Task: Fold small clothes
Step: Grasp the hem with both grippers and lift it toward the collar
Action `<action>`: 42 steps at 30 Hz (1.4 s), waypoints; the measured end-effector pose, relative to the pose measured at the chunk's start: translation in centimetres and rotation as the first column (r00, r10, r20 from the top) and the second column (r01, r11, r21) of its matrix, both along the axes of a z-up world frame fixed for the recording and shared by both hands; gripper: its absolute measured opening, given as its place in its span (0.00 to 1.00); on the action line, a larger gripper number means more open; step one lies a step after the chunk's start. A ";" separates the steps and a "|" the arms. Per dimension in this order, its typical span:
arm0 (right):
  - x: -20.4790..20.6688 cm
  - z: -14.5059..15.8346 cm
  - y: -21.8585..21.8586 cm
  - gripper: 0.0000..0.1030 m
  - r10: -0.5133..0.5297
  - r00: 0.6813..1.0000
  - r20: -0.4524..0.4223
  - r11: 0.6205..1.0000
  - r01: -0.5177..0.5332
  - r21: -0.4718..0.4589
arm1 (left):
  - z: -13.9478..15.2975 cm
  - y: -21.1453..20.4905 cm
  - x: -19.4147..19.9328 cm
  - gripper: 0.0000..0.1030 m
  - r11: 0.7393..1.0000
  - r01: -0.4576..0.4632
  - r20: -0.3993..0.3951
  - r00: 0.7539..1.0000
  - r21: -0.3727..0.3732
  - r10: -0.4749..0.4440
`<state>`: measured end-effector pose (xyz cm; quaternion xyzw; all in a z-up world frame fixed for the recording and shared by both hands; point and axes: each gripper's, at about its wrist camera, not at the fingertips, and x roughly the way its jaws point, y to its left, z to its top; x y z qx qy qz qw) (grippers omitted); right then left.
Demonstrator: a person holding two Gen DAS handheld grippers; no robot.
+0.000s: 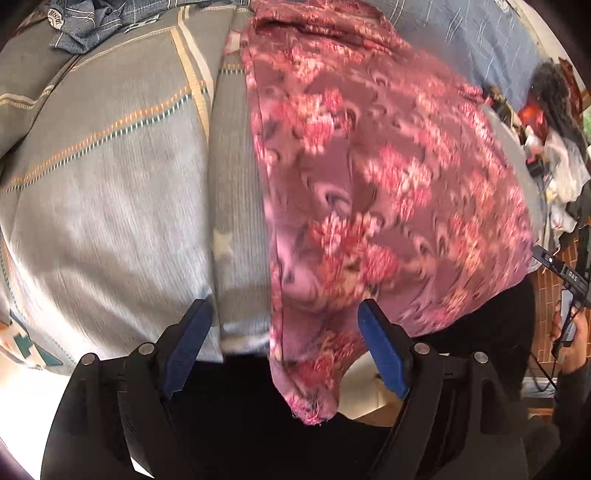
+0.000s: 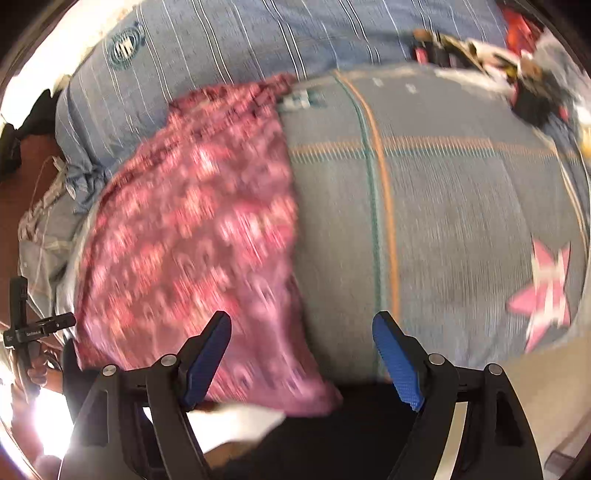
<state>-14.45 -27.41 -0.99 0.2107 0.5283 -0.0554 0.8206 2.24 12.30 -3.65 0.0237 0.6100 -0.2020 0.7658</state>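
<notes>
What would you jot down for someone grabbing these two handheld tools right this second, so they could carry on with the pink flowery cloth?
Left tool: open, holding nothing; the cloth's hanging corner shows between its fingers, pads not pressing it.
Right tool: open, empty, above the cloth's near edge.
Pink floral cloth: lying spread on the grey striped bedcover, one corner drooping over the bed's near edge. Both views are motion-blurred.
Done: cloth laid out; whether a fold is already in it I cannot tell.
Left: probably grasp the near edge or corners and fold it smaller. A crumpled blue garment lies at the far side, seemingly unfolded.

grey striped bedspread (image 1: 110, 192); blue pillow (image 2: 229, 44)
</notes>
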 end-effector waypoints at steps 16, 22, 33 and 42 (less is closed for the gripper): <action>-1.5 -0.8 4.5 0.09 0.244 0.967 0.066 0.967 -0.248 0.052 | -1.8 -2.1 -3.1 0.04 0.998 0.066 -0.121 0.991 0.015 -0.064; -1.4 2.1 2.7 0.08 0.140 0.961 0.240 0.950 -0.198 0.239 | 4.5 -1.3 -2.7 0.03 0.958 0.053 -0.023 0.998 -0.281 -0.062; 1.7 4.2 0.1 0.08 -0.059 0.924 0.377 0.905 -0.110 0.411 | 5.6 1.6 2.9 0.03 0.874 -0.096 -0.054 0.995 -0.476 0.080; 7.0 6.1 -2.3 0.08 -0.127 0.886 0.446 0.898 -0.089 0.432 | 7.7 3.1 9.6 0.03 0.801 -0.213 -0.038 0.972 -0.560 0.231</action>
